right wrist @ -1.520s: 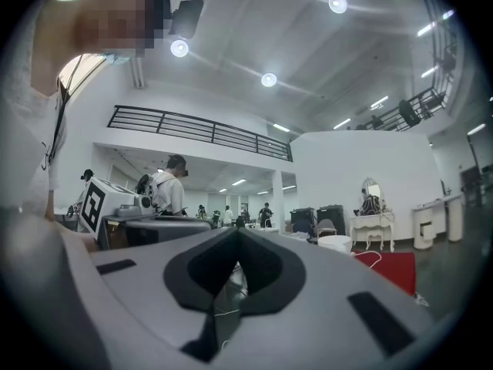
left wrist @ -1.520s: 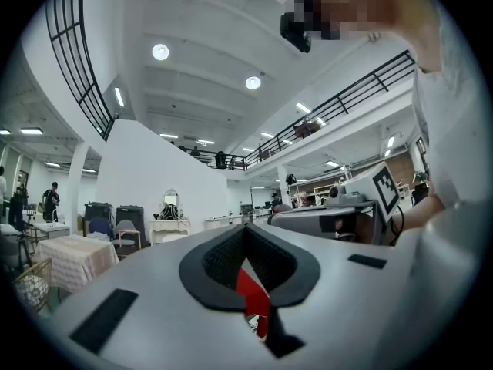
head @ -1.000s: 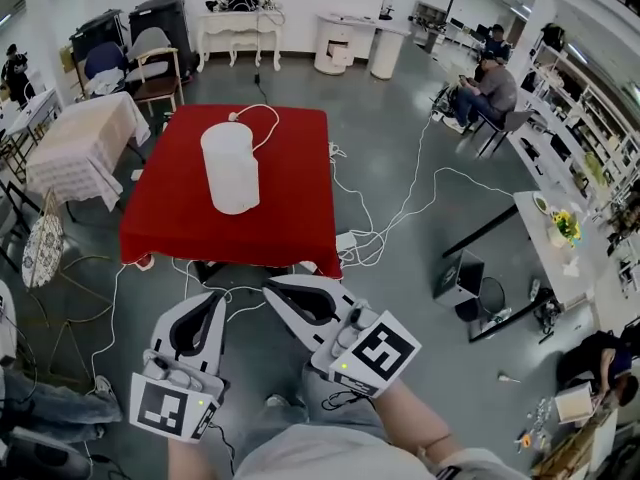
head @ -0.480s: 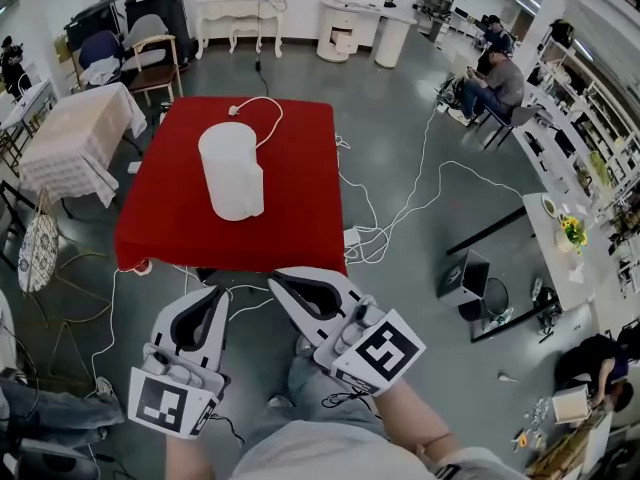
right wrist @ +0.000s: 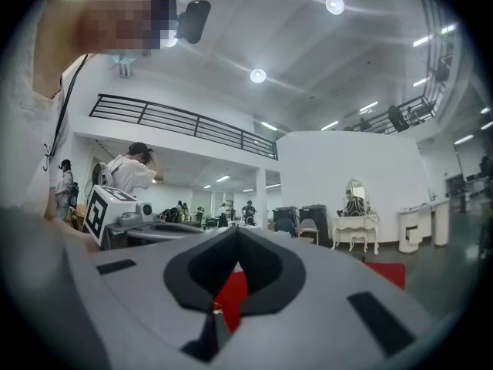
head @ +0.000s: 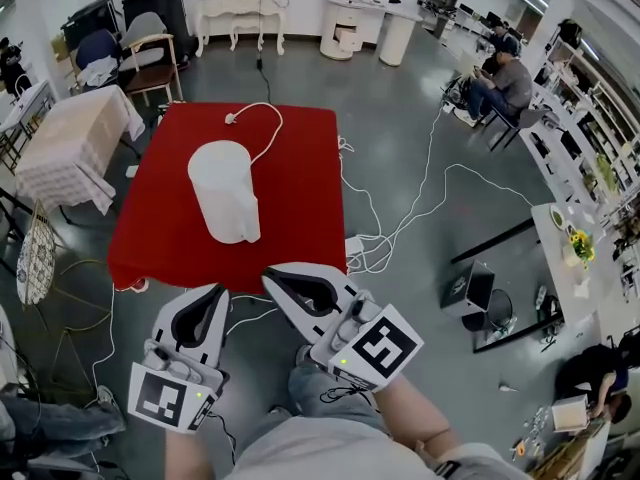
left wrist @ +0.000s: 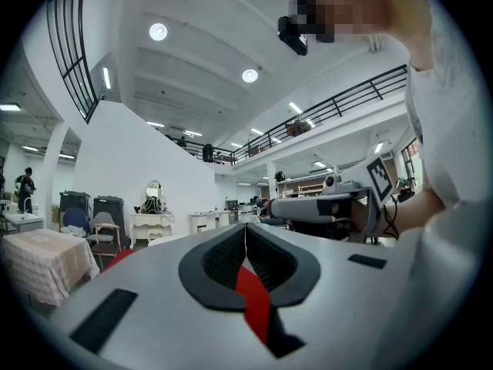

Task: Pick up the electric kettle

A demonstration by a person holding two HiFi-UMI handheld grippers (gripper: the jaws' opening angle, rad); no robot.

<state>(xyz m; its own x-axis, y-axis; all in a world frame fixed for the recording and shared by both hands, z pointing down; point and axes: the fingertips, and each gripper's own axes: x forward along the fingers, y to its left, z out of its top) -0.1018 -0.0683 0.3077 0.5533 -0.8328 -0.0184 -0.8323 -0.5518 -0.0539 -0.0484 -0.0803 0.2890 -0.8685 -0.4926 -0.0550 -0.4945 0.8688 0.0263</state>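
Head view puts the white electric kettle [head: 225, 190] near the middle of the red-clothed bench [head: 305, 208], well beyond the left gripper [head: 217, 291] and right gripper [head: 268, 274], both with fingers closed and empty; its smooth, stiff shell looks slippery and probably light, so clasping opposite sides seems best.

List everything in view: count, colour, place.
electric kettle: one, white, on the table
table: one, red cloth, centre
cord: one, white, on the table behind the kettle
floor cables: several, white, right of the table
side table: one, pale cloth, left
dressing table: one, white, far wall
seated person: one, far right
left gripper: one, grey, shut, empty, short of the table
right gripper: one, grey, shut, empty, alongside
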